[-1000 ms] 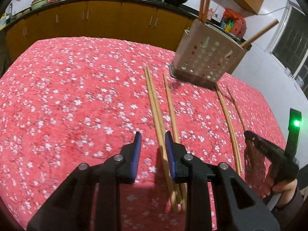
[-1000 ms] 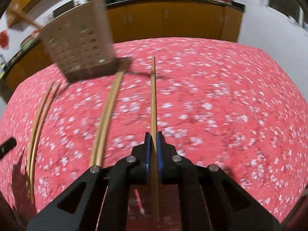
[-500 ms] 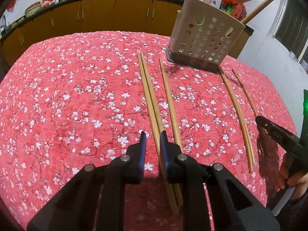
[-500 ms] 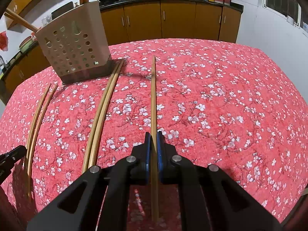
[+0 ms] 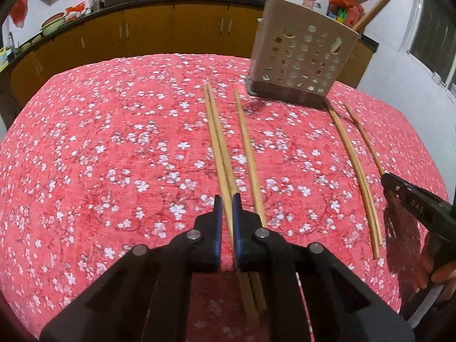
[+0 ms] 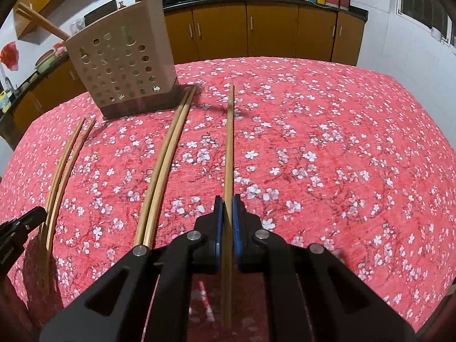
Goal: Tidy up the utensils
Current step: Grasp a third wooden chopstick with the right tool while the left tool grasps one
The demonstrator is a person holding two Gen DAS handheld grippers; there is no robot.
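Left gripper (image 5: 225,208) clamped on 1 chopstick (image 5: 216,142); right gripper (image 6: 225,208) on another chopstick (image 6: 229,148), each grip clear only in its own wrist view.

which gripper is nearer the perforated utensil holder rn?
Too close to call. The utensil holder stands at the far end of the chopsticks; left gripper and right gripper both grip chopsticks near their near ends.

- Your left gripper (image 5: 225,202) now pinches one chopstick (image 5: 218,142) of the touching pair; a second ago its jaws stood apart, straddling it.
- It sits slightly lower.
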